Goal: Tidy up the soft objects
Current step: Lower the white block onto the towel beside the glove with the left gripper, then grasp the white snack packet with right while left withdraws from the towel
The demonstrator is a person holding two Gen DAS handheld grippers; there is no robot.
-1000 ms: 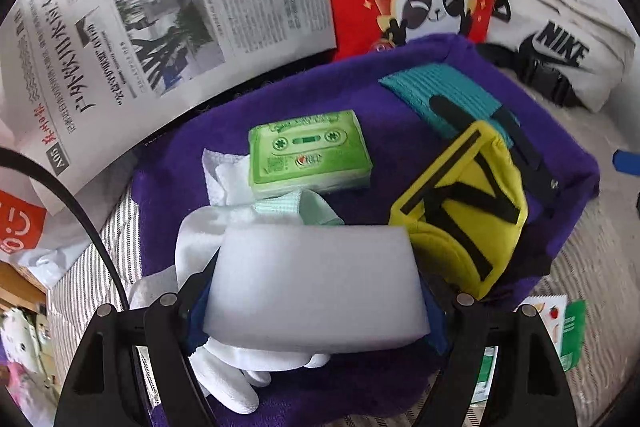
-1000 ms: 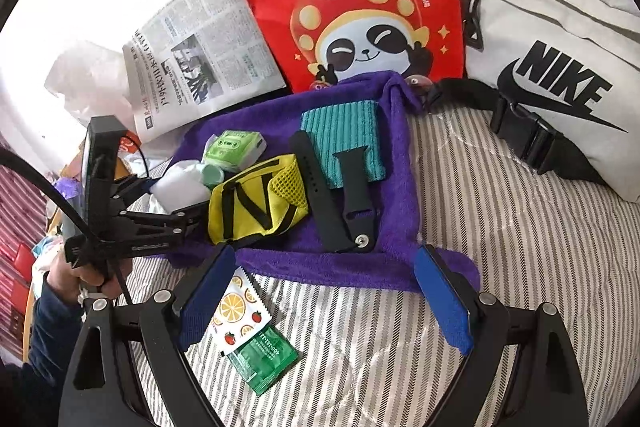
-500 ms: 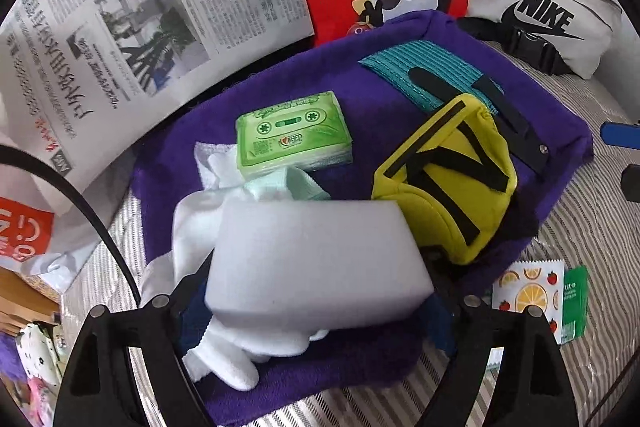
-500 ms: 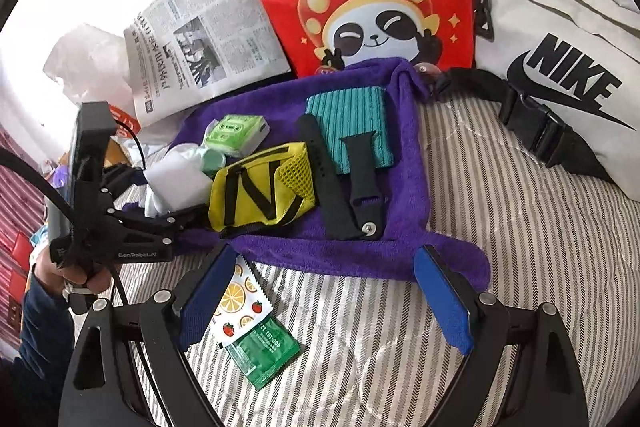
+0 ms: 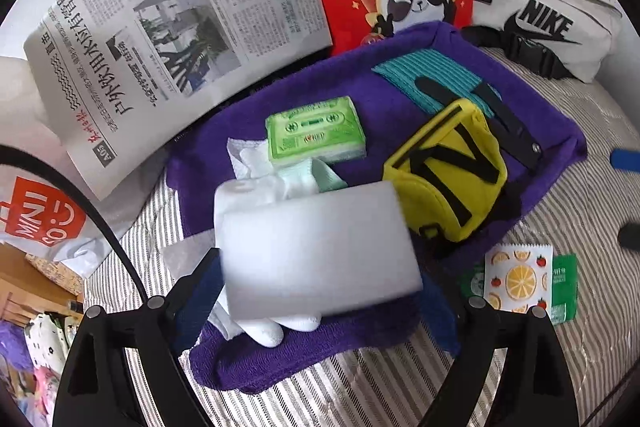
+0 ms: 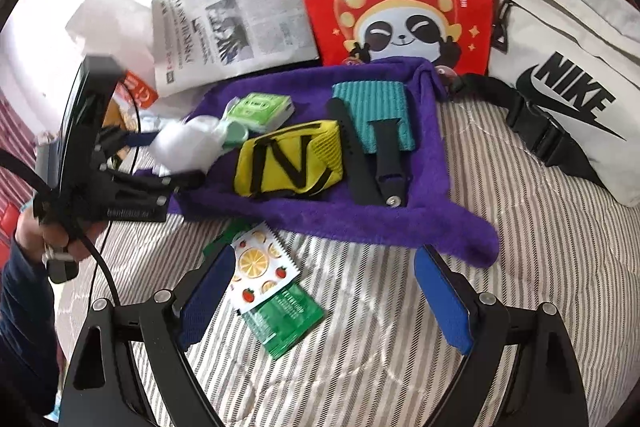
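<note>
Release is finishing: left tool (image 5: 320, 301), whose jaws have just been widening, is letting the white sponge (image 5: 318, 251) settle on the purple towel (image 5: 400, 107), while the right tool (image 6: 320, 293) is hanging wide and empty, probably needing the fruit-print sachet (image 6: 262, 269) next.

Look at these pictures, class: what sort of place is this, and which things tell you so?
Probably a bedroom at home: everything lies on a striped quilted bedcover, with a purple towel, a Nike bag and a newspaper spread on it.
</note>
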